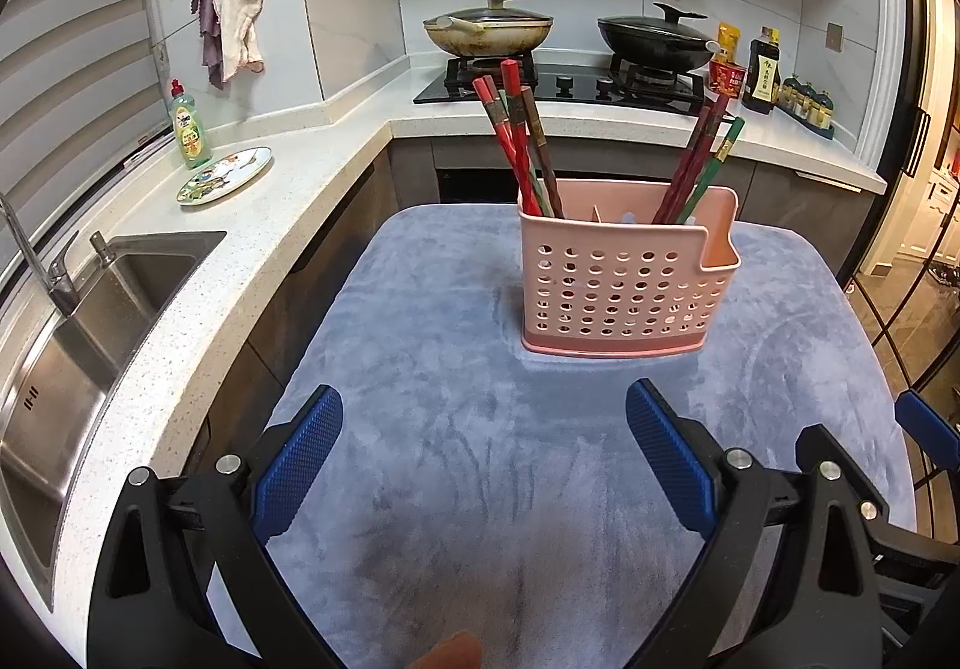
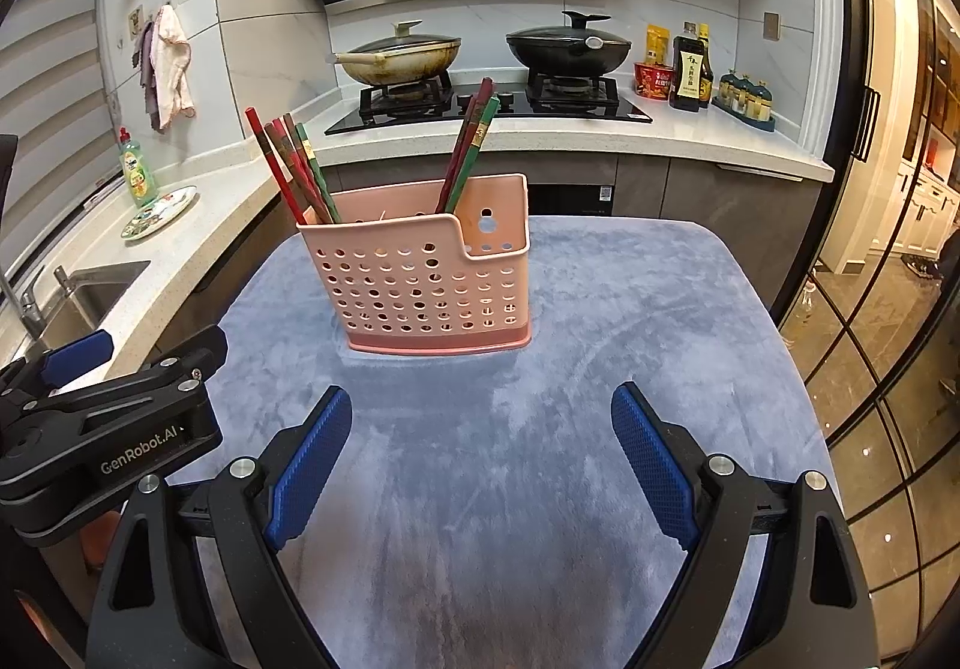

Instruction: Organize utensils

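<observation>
— On the blue cloth [image 1: 480, 459], toward its far end, stands the pink holder [image 1: 627, 279] with every chopstick already in it. Both tools are spread wide and carry nothing: left gripper [image 1: 483, 465] and right gripper [image 2: 480, 465] hover side by side over bare cloth, well short of the holder.

— So what is left to do?

— Likely little. One bunch of chopsticks [image 1: 522, 153] leans out at the holder's left end, a second bunch [image 1: 699, 165] at the right (which compartment each sits in I cannot tell from here). I see nothing loose on the cloth, so my guess is the job is at or near its end — or the two bunches are meant to be gathered into one.

— And if they are?

— Take one chopstick at a time, I'd say. Pinch it high on the shaft, above the rim, and lift along its own lean so it doesn't lever against the wall. The holder looks light and perforated; it could tip or slide on the soft cloth, so steady its rim with the other tool first.

— Anything to avoid?

— Grabbing the whole bunch at once — the sticks would splay.
</observation>
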